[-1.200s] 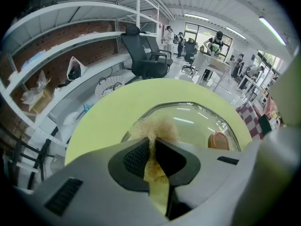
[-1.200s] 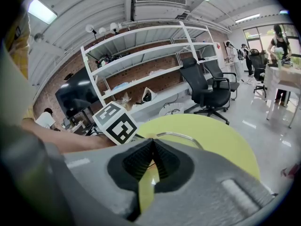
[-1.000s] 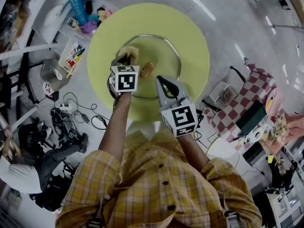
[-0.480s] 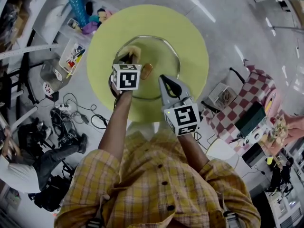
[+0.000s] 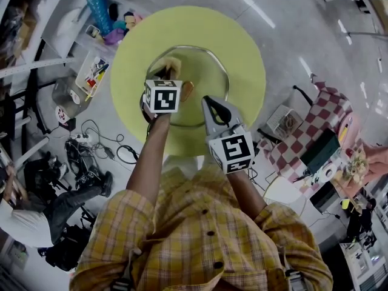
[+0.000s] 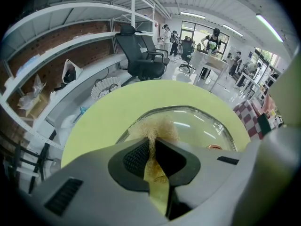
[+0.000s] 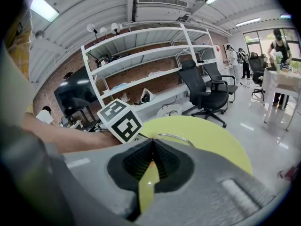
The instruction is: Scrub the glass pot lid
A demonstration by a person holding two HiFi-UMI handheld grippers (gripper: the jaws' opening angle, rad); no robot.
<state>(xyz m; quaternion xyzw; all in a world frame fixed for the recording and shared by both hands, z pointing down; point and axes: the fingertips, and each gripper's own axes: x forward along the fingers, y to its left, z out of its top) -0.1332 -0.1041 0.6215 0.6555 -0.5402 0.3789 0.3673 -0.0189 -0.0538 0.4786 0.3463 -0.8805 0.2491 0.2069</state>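
The glass pot lid (image 5: 203, 71), metal-rimmed with a copper knob (image 5: 187, 90), lies flat on a round yellow-green table (image 5: 242, 41). My left gripper (image 5: 162, 73) is shut on a tan scrub pad (image 5: 170, 64), which rests on the lid's left part near the rim. In the left gripper view the scrub pad (image 6: 154, 128) bulges out past the gripper (image 6: 153, 142) onto the lid (image 6: 197, 126), with the knob (image 6: 215, 147) to the right. My right gripper (image 5: 210, 103) hovers at the lid's near edge, shut with nothing in it. The right gripper (image 7: 151, 143) points toward the lid's rim (image 7: 176, 137).
Shelving with a blue bottle (image 5: 99, 8) and small items stands left of the table. Cables (image 5: 97, 147) lie on the floor at the left. A checkered seat (image 5: 315, 126) stands to the right. An office chair (image 6: 141, 55) is beyond the table.
My left gripper has slid slightly farther across the lid with the scrub pad. The right gripper has drifted a little to the right, still shut.
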